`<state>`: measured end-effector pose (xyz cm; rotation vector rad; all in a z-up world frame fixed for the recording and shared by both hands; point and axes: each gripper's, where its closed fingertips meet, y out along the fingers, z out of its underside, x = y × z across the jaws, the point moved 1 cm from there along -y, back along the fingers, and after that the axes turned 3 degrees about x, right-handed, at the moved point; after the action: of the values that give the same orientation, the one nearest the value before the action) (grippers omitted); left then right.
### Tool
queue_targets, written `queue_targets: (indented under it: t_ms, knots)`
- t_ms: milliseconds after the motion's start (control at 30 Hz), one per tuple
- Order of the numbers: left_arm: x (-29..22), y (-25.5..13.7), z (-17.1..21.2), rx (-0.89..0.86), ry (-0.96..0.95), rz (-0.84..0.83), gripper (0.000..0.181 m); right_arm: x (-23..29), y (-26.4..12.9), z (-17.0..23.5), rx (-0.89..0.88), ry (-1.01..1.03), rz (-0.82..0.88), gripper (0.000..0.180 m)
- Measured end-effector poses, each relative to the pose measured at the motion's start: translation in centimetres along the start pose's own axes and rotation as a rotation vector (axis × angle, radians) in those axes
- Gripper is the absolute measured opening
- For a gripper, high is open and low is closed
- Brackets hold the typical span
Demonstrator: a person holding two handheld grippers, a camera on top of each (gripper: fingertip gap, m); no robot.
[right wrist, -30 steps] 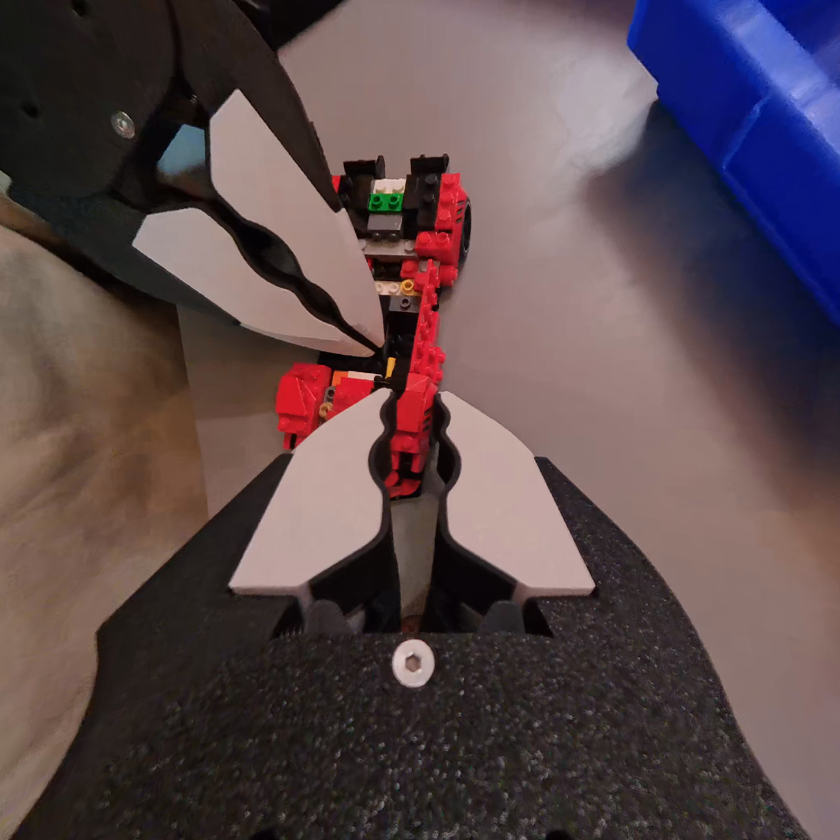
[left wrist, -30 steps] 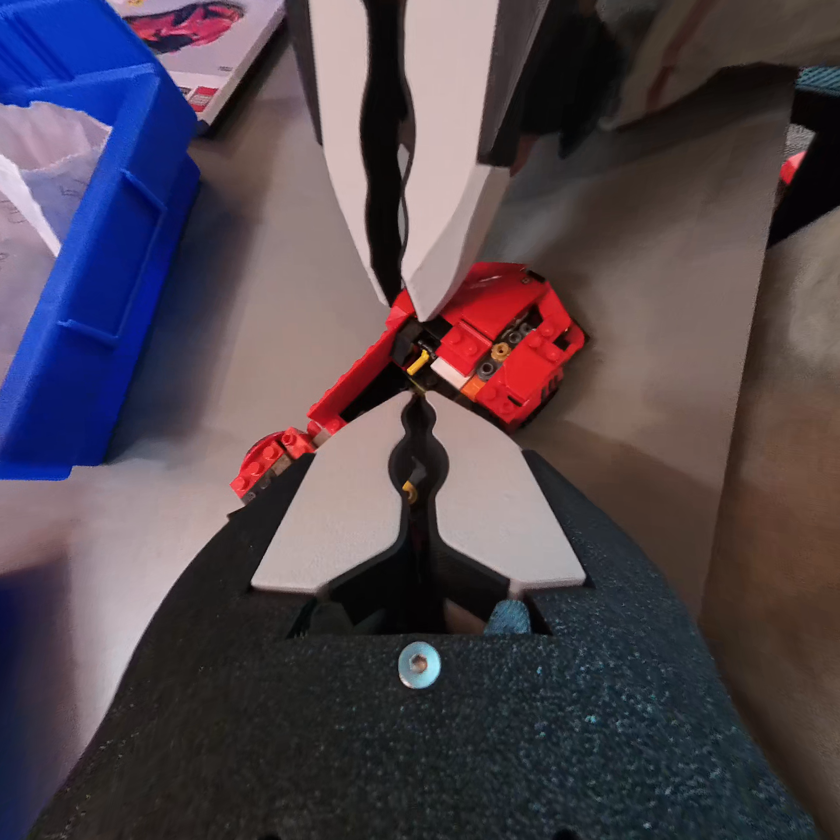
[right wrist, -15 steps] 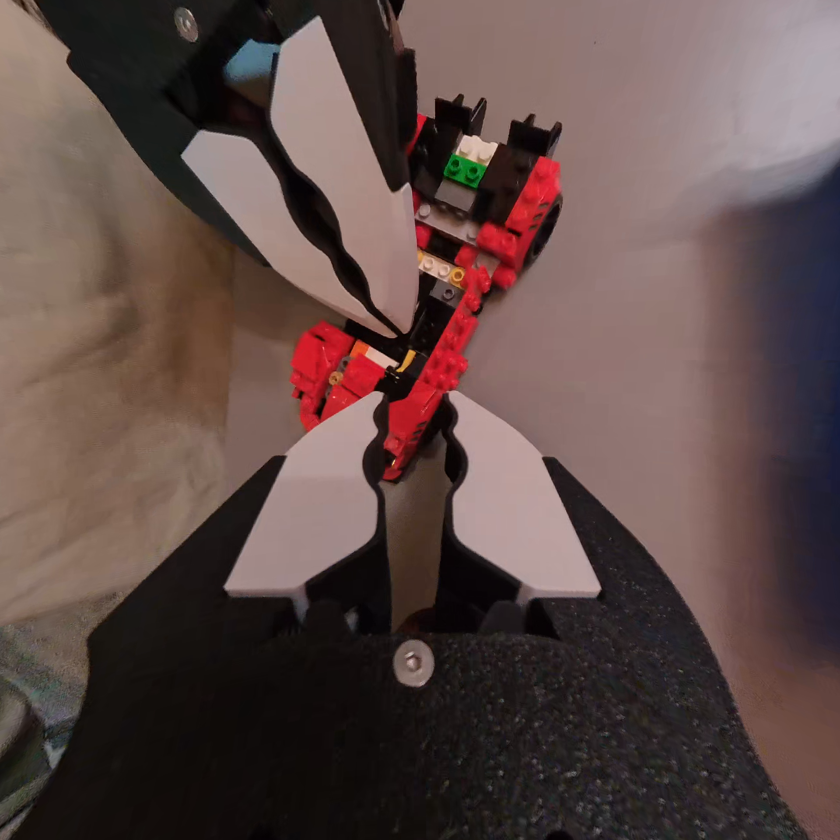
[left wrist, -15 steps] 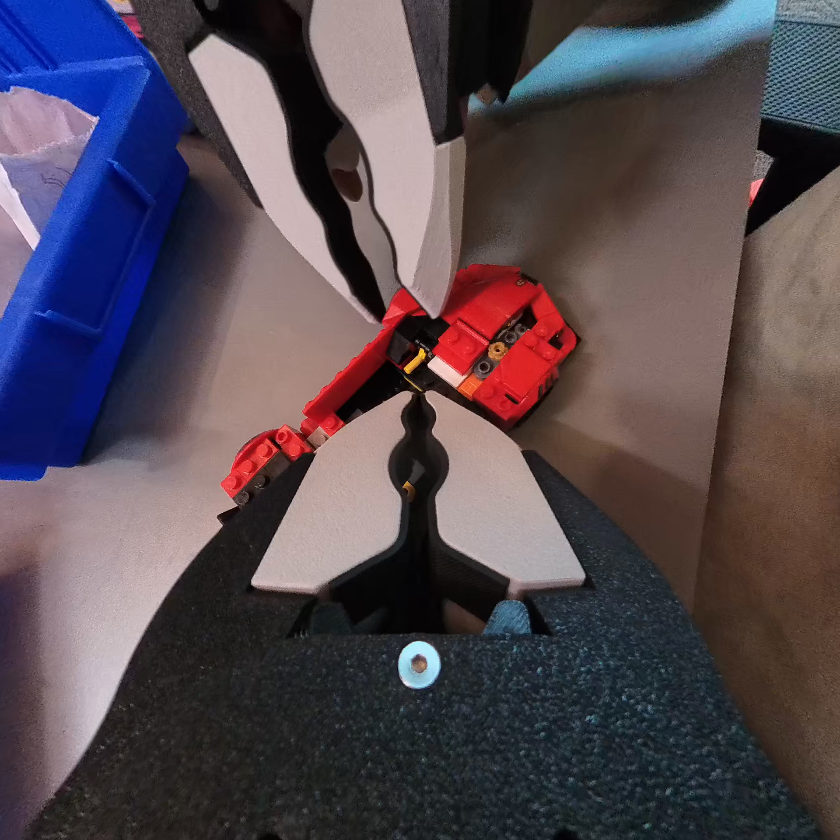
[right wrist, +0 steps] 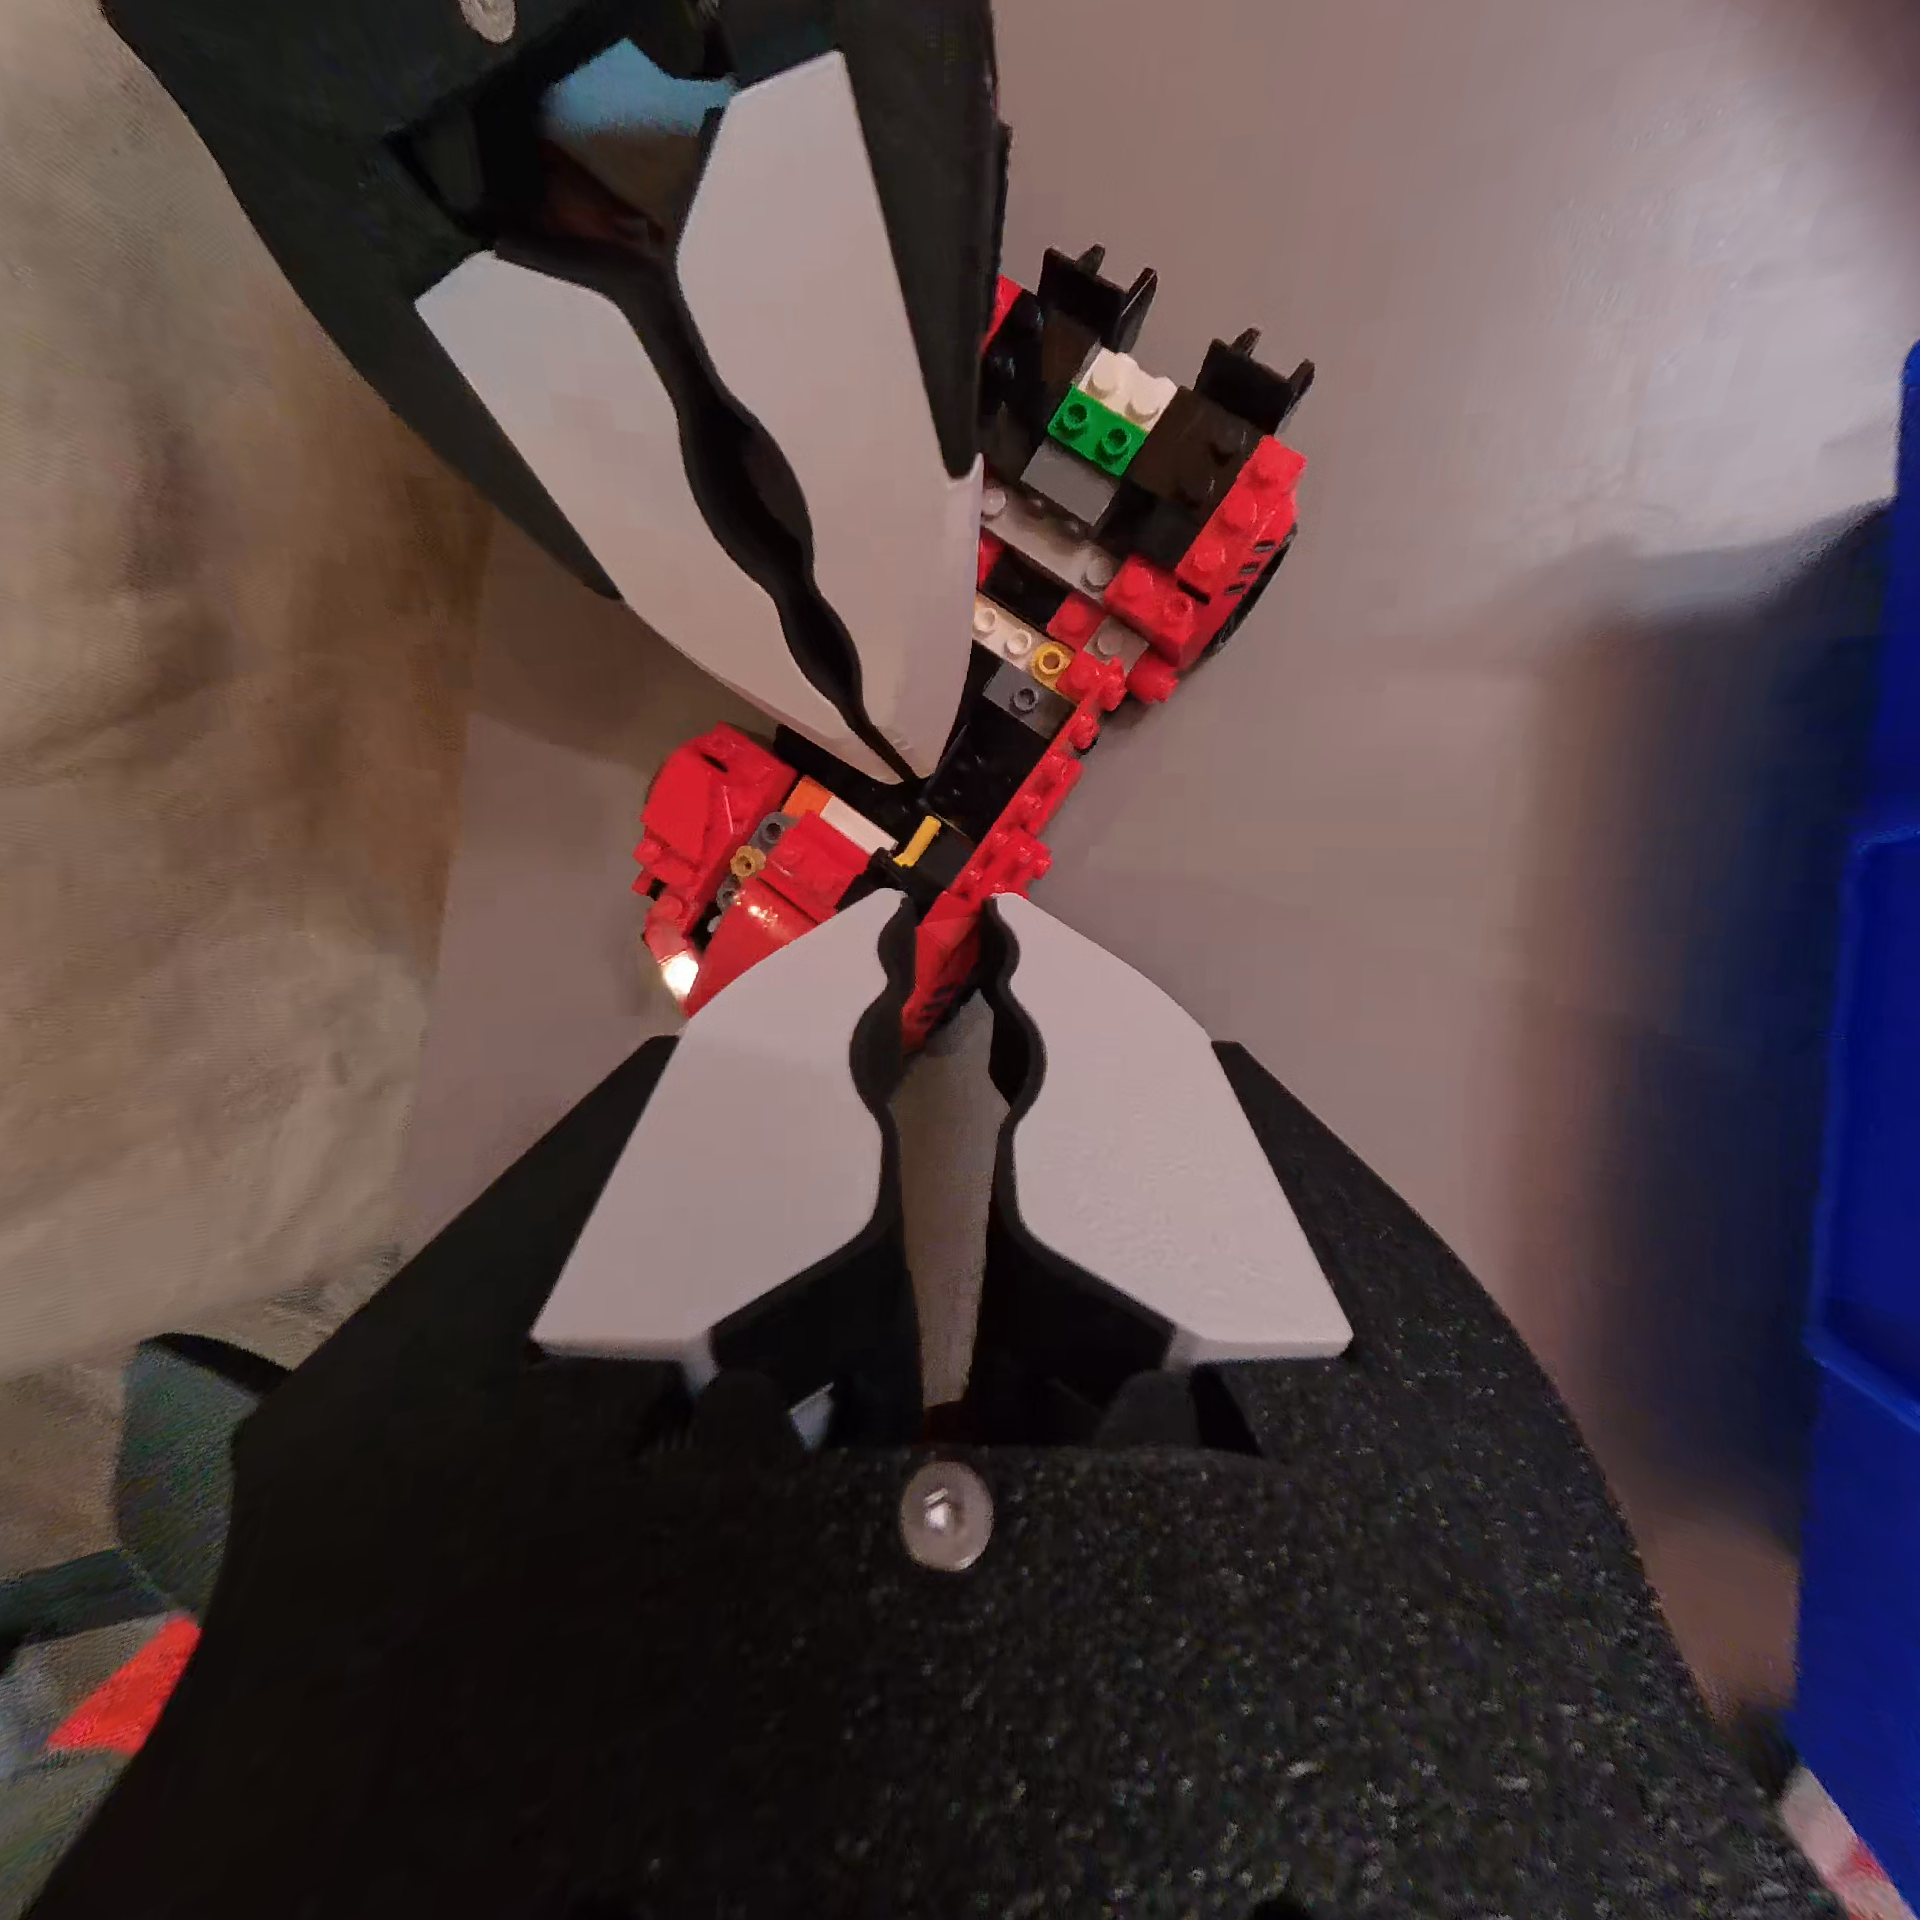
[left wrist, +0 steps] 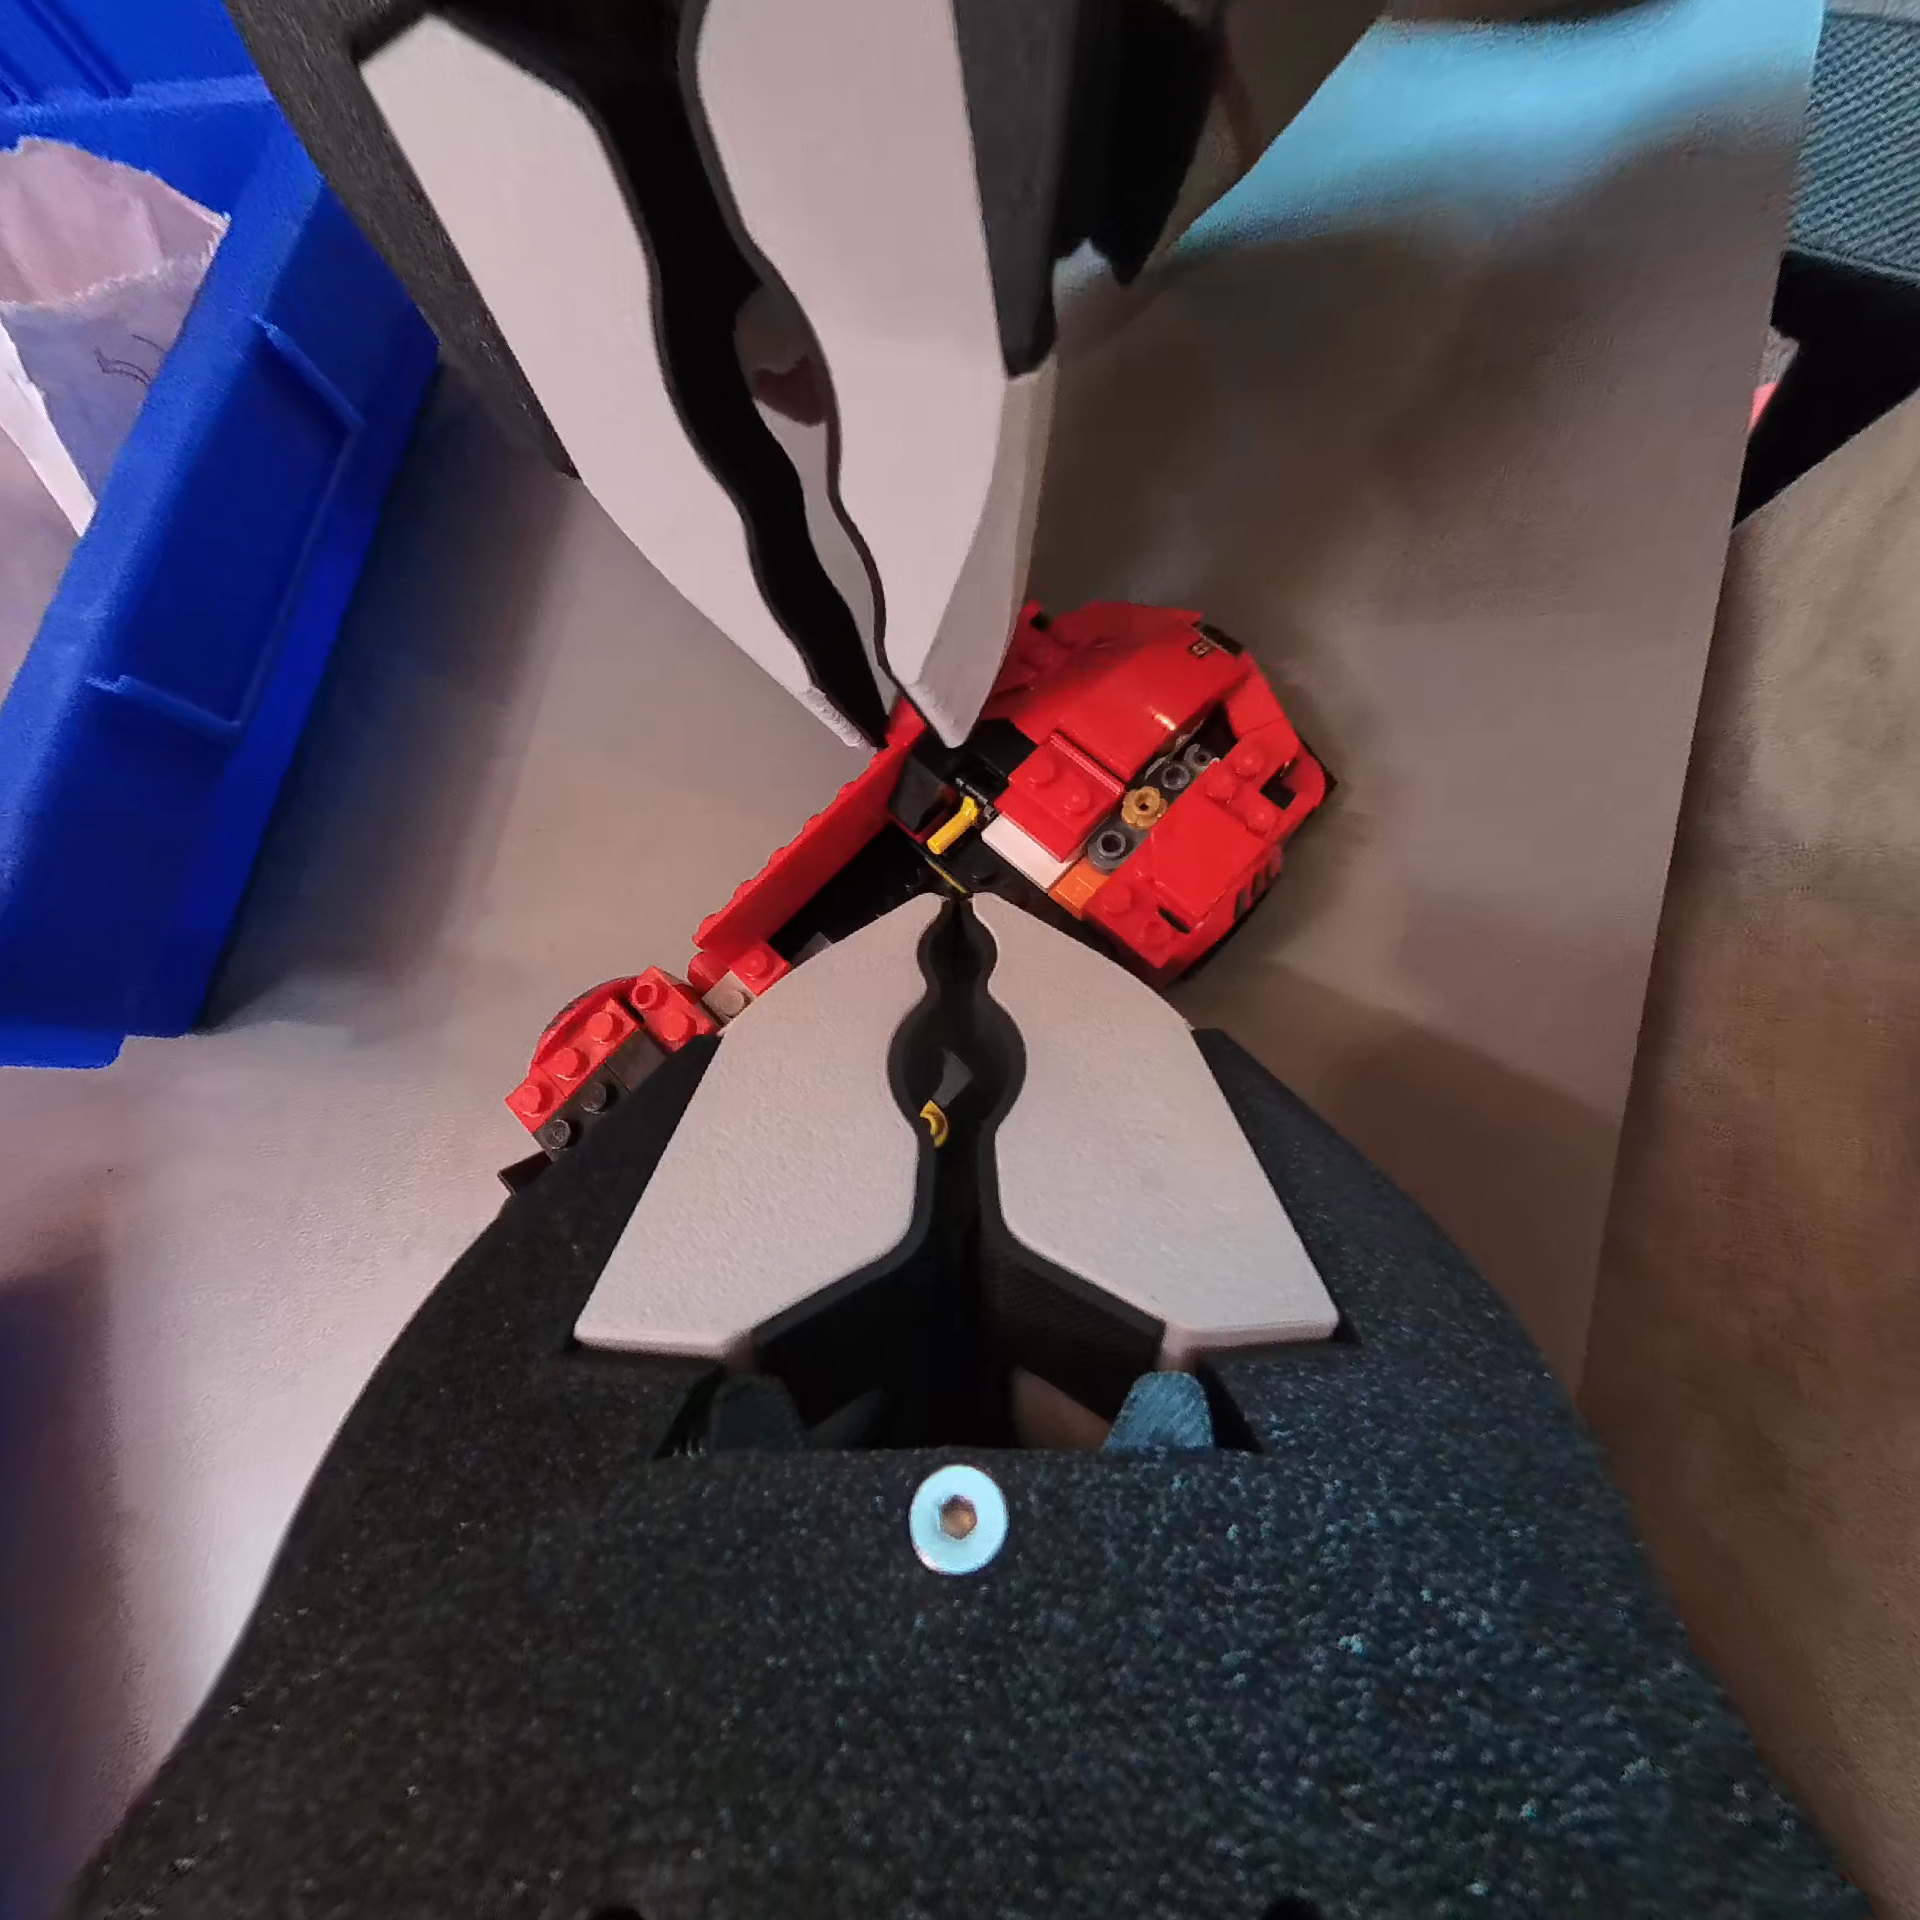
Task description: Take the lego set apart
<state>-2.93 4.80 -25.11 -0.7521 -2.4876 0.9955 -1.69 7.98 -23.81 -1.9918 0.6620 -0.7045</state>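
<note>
A red and black lego car [left wrist: 1122,790], partly stripped, lies on the grey table [left wrist: 364,1195]. My left gripper [left wrist: 956,906] is at the bottom of the left wrist view, its jaws almost closed on a thin black part at the car's middle. My right gripper [left wrist: 906,727] reaches in from above and pinches the car's long red side wall [left wrist: 800,873]. In the right wrist view my right gripper [right wrist: 945,906] is shut on that red wall [right wrist: 1013,831]. There the left gripper [right wrist: 914,771] comes from the top left onto the car [right wrist: 1174,540].
A blue bin [left wrist: 208,623] with a white paper bag [left wrist: 94,291] in it stands left of the car; it shows at the right edge of the right wrist view [right wrist: 1870,1143]. Beige cloth [left wrist: 1818,987] lies close beside the car's front end.
My right gripper has tilted and swung round the car, so the car looks slanted in its view and the blue bin has slid to the edge. Both grips have held; the car has hardly moved.
</note>
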Motion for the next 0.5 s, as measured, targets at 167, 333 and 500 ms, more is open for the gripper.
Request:
queue_targets:
  t_ms: [167,333,500]
  knots:
    - [0.02,0.09,-0.02,0.111,-0.046,0.071,0.000,0.05,-0.14,-0.09,0.034,-0.074,0.119,0.009]
    - [0.07,0.14,-0.05,0.126,-0.068,0.099,0.000,0.29,-0.23,-0.32,-0.030,-0.084,0.177,0.000]
    - [-0.01,0.20,-0.13,0.127,-0.064,0.094,0.000,0.70,-0.35,-0.27,-0.146,0.056,-0.024,0.013]
